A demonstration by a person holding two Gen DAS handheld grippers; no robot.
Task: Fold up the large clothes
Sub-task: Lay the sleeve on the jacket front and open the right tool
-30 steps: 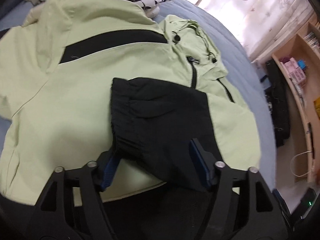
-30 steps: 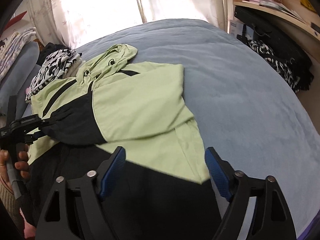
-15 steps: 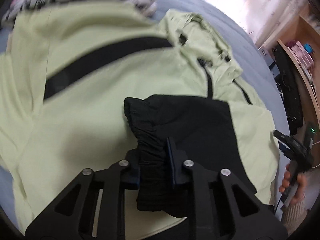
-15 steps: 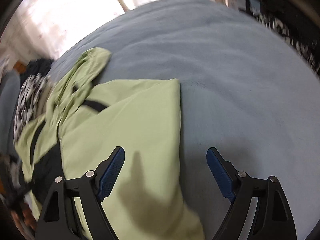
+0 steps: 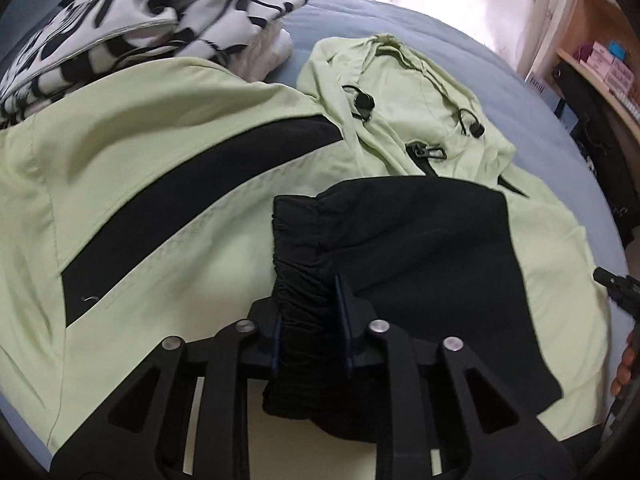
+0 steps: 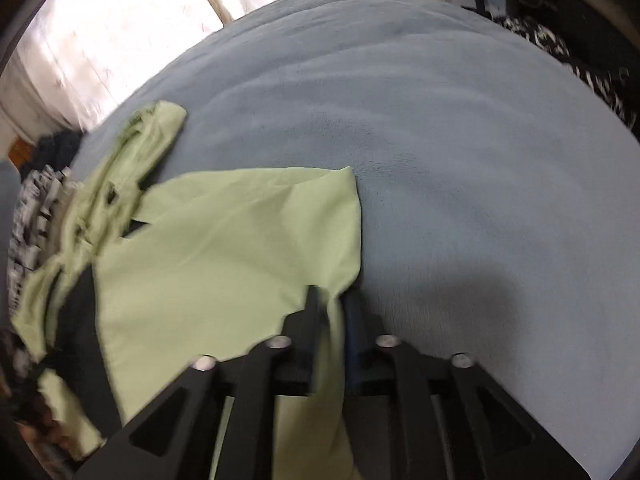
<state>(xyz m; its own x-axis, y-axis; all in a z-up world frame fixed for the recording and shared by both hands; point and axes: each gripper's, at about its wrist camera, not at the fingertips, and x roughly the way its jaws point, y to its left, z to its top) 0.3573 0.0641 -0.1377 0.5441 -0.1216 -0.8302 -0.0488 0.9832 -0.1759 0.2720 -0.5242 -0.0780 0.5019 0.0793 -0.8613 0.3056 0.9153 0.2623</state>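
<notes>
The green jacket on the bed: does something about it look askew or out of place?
Nothing looks damaged. The green jacket lies half folded on the blue bed. Its hood is crumpled and turned to one side, and the black cuff of one sleeve lies across the chest. A black and white garment sits against its shoulder.

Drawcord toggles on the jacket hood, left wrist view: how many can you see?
2. One toggle sits on the hood's left side, beside the patterned clothes pile. The other toggle sits on its right side, just above the zipper pull. Hood folds may hide more.
</notes>
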